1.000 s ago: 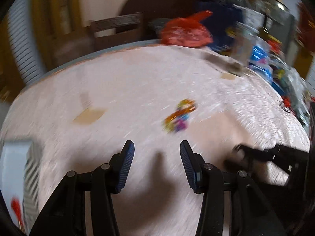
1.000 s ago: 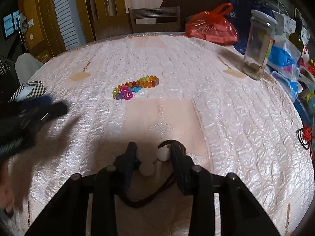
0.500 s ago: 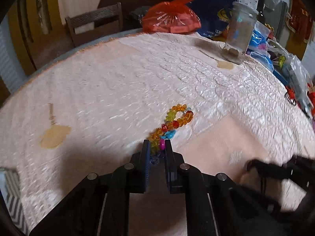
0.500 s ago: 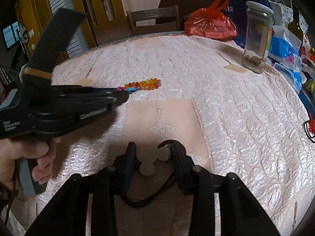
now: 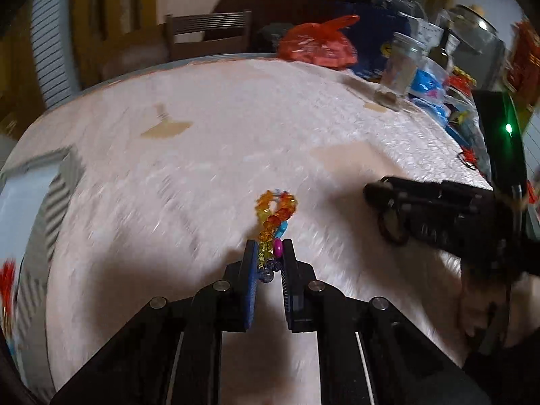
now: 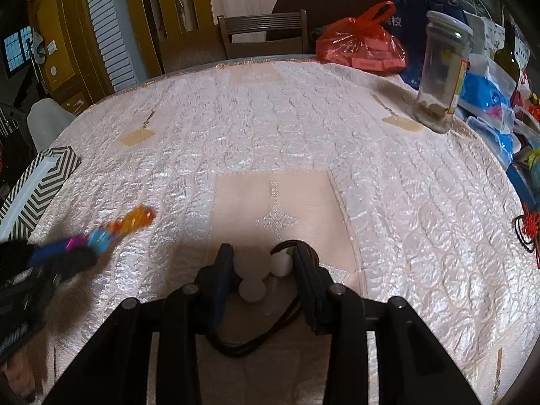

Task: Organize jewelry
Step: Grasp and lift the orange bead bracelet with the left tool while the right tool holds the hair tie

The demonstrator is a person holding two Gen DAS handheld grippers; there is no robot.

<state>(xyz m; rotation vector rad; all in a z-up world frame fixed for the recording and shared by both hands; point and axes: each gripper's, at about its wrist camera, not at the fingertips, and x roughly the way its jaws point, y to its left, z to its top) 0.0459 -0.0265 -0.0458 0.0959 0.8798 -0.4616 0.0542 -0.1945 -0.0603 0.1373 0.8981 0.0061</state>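
- The worktop (image 6: 303, 128) under its quilted pink cloth carries most of what I see; clutter at its far right edge includes a red bag (image 6: 361, 45) and a glass jar (image 6: 442, 74).
- A box with a zigzag border (image 6: 40, 185) sits at the left edge. I judge it the likely place for the jewelry, though nothing shows inside it yet, so sorting is at an early stage.
- My right tool (image 6: 263, 270) is narrowed around a necklace with white beads on a dark cord (image 6: 251, 290), pinned low against the cloth and apparently gripped.
- My left tool (image 5: 268, 260) is clamped on the near end of the colourful bead bracelet (image 5: 275, 209), whose far loop trails ahead of the tips, towards the box side.
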